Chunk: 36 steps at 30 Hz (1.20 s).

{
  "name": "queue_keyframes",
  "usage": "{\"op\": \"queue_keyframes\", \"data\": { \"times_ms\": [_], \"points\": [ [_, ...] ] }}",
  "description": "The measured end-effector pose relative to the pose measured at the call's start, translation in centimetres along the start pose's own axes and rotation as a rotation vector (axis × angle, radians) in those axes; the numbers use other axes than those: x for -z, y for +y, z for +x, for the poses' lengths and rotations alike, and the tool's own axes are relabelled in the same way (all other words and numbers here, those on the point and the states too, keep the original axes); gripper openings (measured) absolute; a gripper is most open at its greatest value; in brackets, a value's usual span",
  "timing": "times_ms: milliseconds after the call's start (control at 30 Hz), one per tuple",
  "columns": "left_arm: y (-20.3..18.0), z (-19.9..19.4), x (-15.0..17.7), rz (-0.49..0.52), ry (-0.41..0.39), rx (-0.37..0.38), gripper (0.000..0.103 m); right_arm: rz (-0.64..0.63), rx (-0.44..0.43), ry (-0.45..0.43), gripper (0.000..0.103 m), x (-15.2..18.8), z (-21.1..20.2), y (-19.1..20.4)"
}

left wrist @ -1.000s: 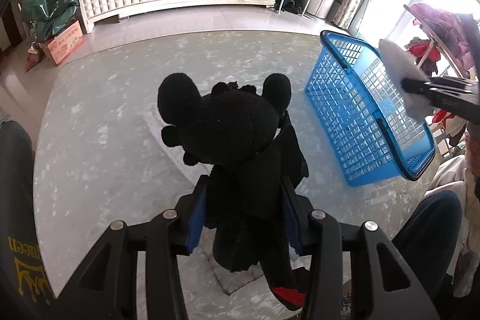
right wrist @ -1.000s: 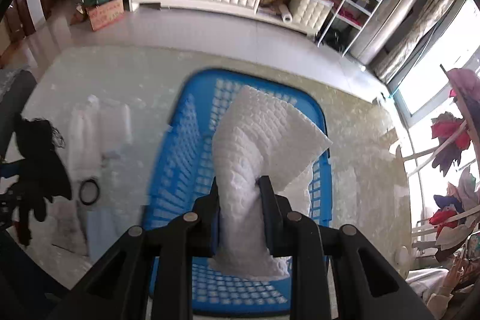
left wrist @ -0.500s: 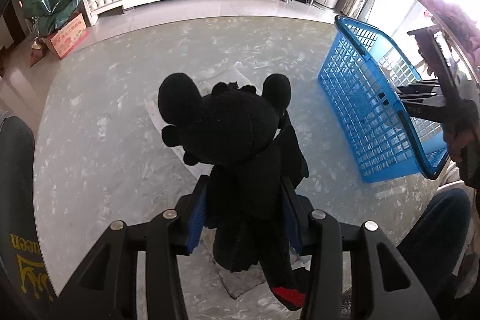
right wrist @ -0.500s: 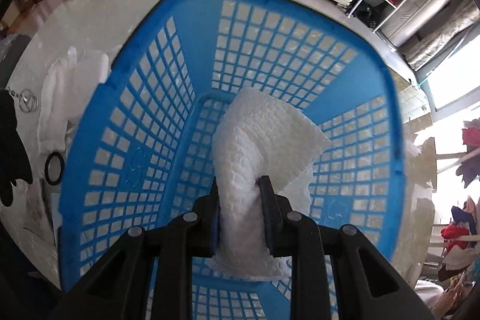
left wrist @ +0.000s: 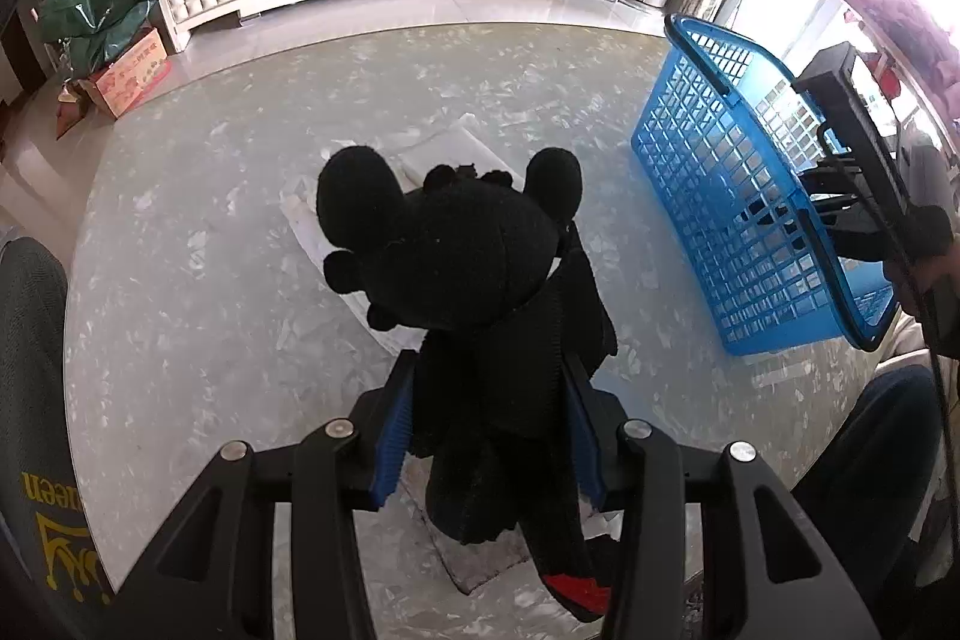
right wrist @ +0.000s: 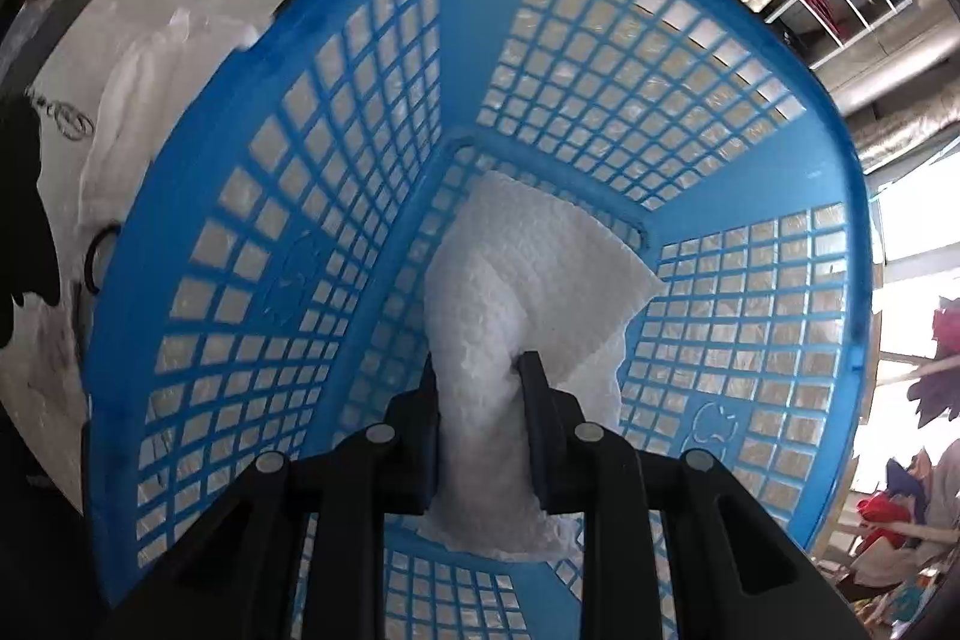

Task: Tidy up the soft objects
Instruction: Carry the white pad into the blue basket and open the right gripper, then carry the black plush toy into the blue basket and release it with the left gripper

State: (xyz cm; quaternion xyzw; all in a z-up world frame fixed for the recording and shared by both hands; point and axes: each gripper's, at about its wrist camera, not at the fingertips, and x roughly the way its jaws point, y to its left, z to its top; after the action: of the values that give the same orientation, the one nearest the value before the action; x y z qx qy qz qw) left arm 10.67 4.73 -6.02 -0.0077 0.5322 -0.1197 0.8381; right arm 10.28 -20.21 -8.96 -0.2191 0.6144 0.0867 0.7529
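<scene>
Blue basket (right wrist: 360,196) walls ringing right gripper (right wrist: 480,382), top open

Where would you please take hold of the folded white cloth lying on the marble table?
Grip the folded white cloth at its far exposed edge, coming from above: it lies flat on the marble table, and the black plush toy hides its near part.

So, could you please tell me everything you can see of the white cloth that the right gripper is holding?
The white cloth looks soft, with a quilted, waffle-like texture. It is bunched where the right gripper is shut on it, fanning out above the fingers into a broad flap with a pointed corner at right. A shorter end hangs below the fingers. It sits inside the blue basket, low against the gridded floor; whether it touches the floor cannot be told.
</scene>
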Motion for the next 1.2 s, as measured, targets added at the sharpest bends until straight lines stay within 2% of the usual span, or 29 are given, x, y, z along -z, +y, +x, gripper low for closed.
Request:
{"op": "queue_keyframes", "data": {
  "times_ms": [167, 200, 233, 300, 567, 767, 800, 933, 1033, 1200],
  "points": [
    [-0.2, -0.1, 0.1, 0.013, 0.0, 0.006, 0.043, -0.031, -0.002, 0.016, 0.031, 0.1, 0.4, 1.3],
    [-0.3, -0.1, 0.1, 0.014, -0.001, 0.007, 0.043, -0.033, 0.01, 0.011, 0.035, 0.0, 0.3, 1.5],
    [-0.2, -0.1, 0.1, 0.014, -0.001, 0.006, 0.043, -0.035, 0.017, 0.01, 0.045, -0.1, 0.3, 1.6],
    [-0.2, -0.2, 0.1, 0.013, -0.003, 0.006, 0.043, -0.034, 0.027, 0.009, 0.058, -0.2, 0.2, 1.4],
    [-0.3, -0.1, 0.2, 0.009, -0.002, -0.002, 0.043, -0.078, 0.02, 0.004, 0.072, 0.3, -0.2, 1.6],
    [-0.7, -0.1, 0.2, 0.017, -0.006, -0.01, 0.044, -0.039, 0.079, -0.01, 0.094, 0.7, -0.4, 0.5],
    [-0.8, -0.1, 0.2, 0.021, -0.007, -0.012, 0.044, -0.015, 0.081, -0.011, 0.102, 0.7, -0.5, 0.0],
    [-1.0, -0.5, 0.2, 0.028, -0.018, -0.018, 0.044, 0.034, 0.049, -0.022, 0.103, 1.9, -1.2, -2.0],
    [-1.3, -1.0, 0.0, 0.027, -0.031, -0.014, 0.044, 0.052, 0.044, -0.034, 0.103, 2.7, -1.8, -2.3],
    [-2.5, -2.3, -0.5, 0.039, -0.061, -0.003, 0.044, 0.11, -0.011, -0.075, 0.103, 4.6, -3.2, -3.3]
  ]
}}
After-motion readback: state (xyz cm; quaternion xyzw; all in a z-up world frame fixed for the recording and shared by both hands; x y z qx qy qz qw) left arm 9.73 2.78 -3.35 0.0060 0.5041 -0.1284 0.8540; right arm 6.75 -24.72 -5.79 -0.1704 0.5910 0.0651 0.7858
